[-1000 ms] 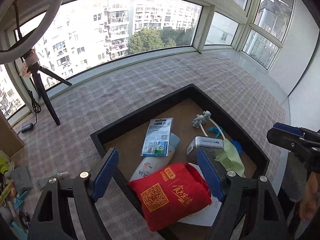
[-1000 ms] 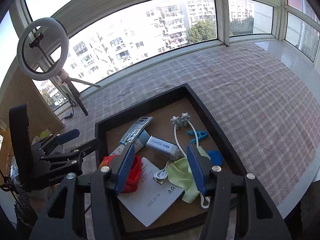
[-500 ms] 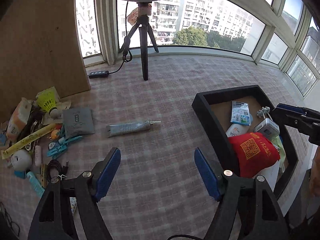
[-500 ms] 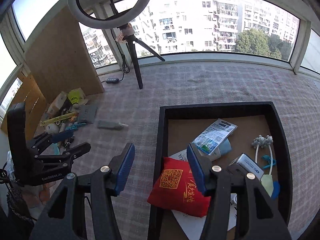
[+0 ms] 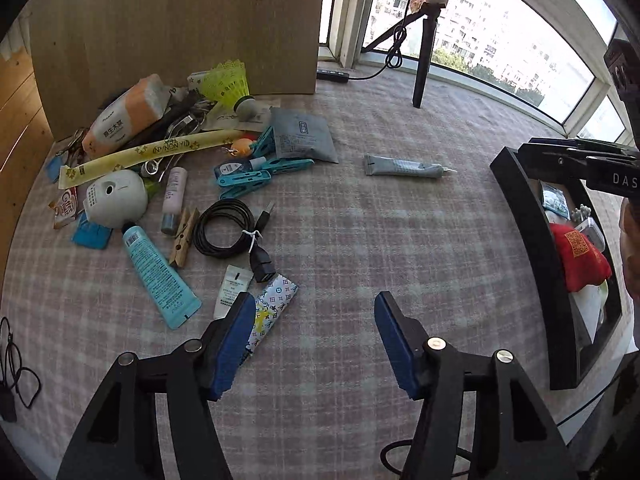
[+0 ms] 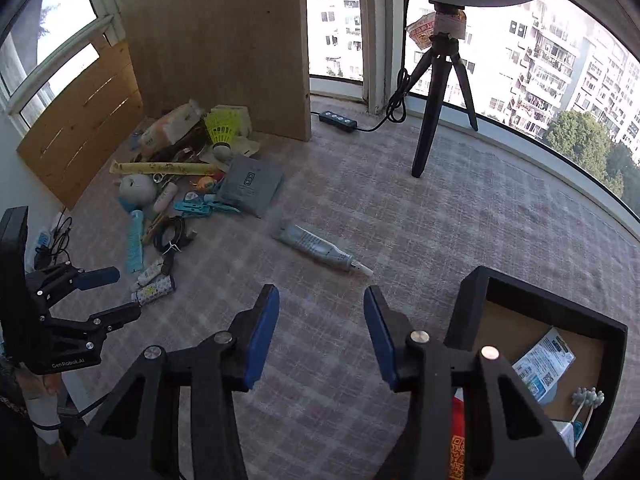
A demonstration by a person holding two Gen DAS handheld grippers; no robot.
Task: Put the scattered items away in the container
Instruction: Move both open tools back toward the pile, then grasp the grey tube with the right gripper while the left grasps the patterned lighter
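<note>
Blue pads of the left gripper (image 5: 316, 344) are closing over bare checked cloth (image 5: 360, 240) with nothing between them, the tool tilting steeply down; its left finger is overlapping a monogram-printed packet (image 5: 272, 312). Blue pads of the right gripper (image 6: 318, 334) are likewise closing on nothing, pointing down at the cloth just short of a grey tube (image 6: 320, 249) lying alone between the heap and the box. Sitting to the right, the black container (image 5: 532, 240) is holding a red pouch (image 5: 580, 256) with a QR code, a printed blue-and-white packet (image 6: 544, 364) and a white beaded cord (image 6: 586, 398). Lying well to the left, the scattered heap is including a yellow strip (image 5: 152, 154) reading "NANGNAN", a turquoise tube (image 5: 158, 272), a coiled black cable (image 5: 224, 228), a yellow shuttlecock (image 5: 232, 86), a grey pouch (image 5: 302, 136) and teal clips (image 5: 248, 180). Lettering "GenRobot.AI" is showing on the left tool in the right wrist view, "DAS" on the right tool in the left view
</note>
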